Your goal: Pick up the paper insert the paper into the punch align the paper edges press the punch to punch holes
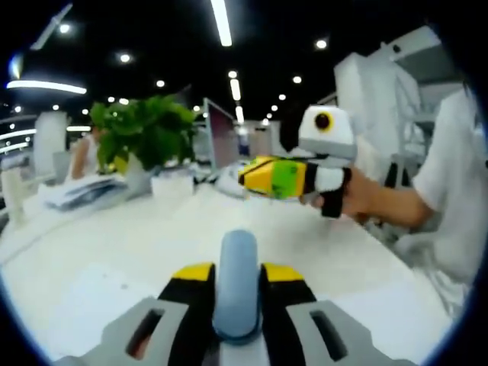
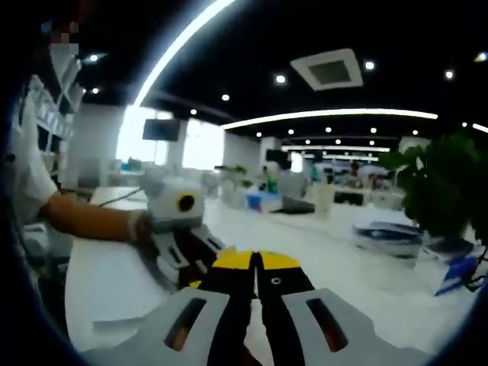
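Paper (image 1: 91, 301) is seen flat on the white table (image 1: 137, 236), lower left of the left gripper view. The left gripper (image 1: 237, 268) is pinched on a grey-blue handle (image 1: 236, 286) at bottom centre. The right gripper (image 2: 256, 261), bottom centre of its own view, is pressed together. A potted plant (image 1: 145, 133) stands upper left.

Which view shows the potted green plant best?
The left gripper view: the potted plant stands whole on the white table, leaves and white pot both clear. In the right gripper view the plant sits at the right edge, dark and partly cut off.
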### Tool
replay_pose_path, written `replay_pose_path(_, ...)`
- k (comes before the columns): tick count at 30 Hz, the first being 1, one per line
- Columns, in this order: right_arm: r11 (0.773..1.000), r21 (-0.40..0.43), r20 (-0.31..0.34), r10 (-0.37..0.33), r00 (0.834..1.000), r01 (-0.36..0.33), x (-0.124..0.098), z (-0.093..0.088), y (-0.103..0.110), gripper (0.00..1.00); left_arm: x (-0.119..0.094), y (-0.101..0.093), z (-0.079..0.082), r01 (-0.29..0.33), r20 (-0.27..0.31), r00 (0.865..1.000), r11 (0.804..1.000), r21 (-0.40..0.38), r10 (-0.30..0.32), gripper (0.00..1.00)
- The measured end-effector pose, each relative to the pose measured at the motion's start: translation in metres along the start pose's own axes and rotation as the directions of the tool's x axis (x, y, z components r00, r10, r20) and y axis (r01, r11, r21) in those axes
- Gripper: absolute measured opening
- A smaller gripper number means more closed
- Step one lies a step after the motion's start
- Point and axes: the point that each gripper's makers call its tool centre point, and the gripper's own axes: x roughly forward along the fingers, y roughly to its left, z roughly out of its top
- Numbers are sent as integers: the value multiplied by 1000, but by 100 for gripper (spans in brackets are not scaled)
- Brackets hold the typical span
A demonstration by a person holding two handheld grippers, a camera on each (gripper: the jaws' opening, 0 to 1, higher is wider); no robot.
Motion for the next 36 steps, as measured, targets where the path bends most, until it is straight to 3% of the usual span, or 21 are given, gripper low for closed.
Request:
replay_pose_path(3,996,53,-62,-67,996,70,19,-4,9,5,0,1,0,1,0,1000,1000,-2,-1,25)
replay_pose_path(5,989,78,-125,-113,986,123,30,-17,10,5,0,0,-1,0,-2,1000,1000,0,0,25)
replay_pose_path(11,979,126,-117,-149,982,163,38,-24,10,4,0,-3,-1,1,-3,1000,1000,1,-1,25)
replay_pose_path(15,980,41,-141,-185,973,193,37,-26,11,3,0,-5,-1,3,-4,1000,1000,1,-3,25)
replay_pose_path(17,981,37,-144,-184,972,191,36,-26,12,3,0,-5,-1,2,-6,1000,1000,2,-2,25)
replay_pose_path(19,973,72,-180,-202,963,217,33,-37,4,2,0,-6,-1,1,-4,1000,1000,-1,-1,25)
replay_pose_path(20,970,122,-169,-191,967,213,32,-36,5,2,0,-6,-1,1,-4,1000,1000,-2,-1,25)
replay_pose_path(22,969,128,-173,-191,966,214,32,-37,3,2,1,-6,-2,1,-7,1000,1000,1,-1,25)
replay_pose_path(24,963,127,-202,-210,957,238,32,-47,-1,2,1,-6,-2,-1,-9,1000,1000,1,1,25)
replay_pose_path(26,954,187,-220,-193,956,236,30,-61,1,2,1,-6,-2,-2,-9,1000,1000,0,2,25)
replay_pose_path(27,942,213,-195,-219,956,259,30,-61,-3,2,2,-10,-8,20,-45,999,1000,9,-19,25)
replay_pose_path(28,936,254,-178,-204,963,245,27,-61,-2,2,5,-8,-4,6,-34,999,1000,16,-6,25)
replay_pose_path(33,920,303,-175,-200,964,246,25,-61,1,1,3,-8,-1,3,-27,1000,1000,7,-3,25)
replay_pose_path(36,922,301,-177,-197,964,244,25,-61,5,1,3,-8,0,2,-24,1000,1000,6,-2,25)
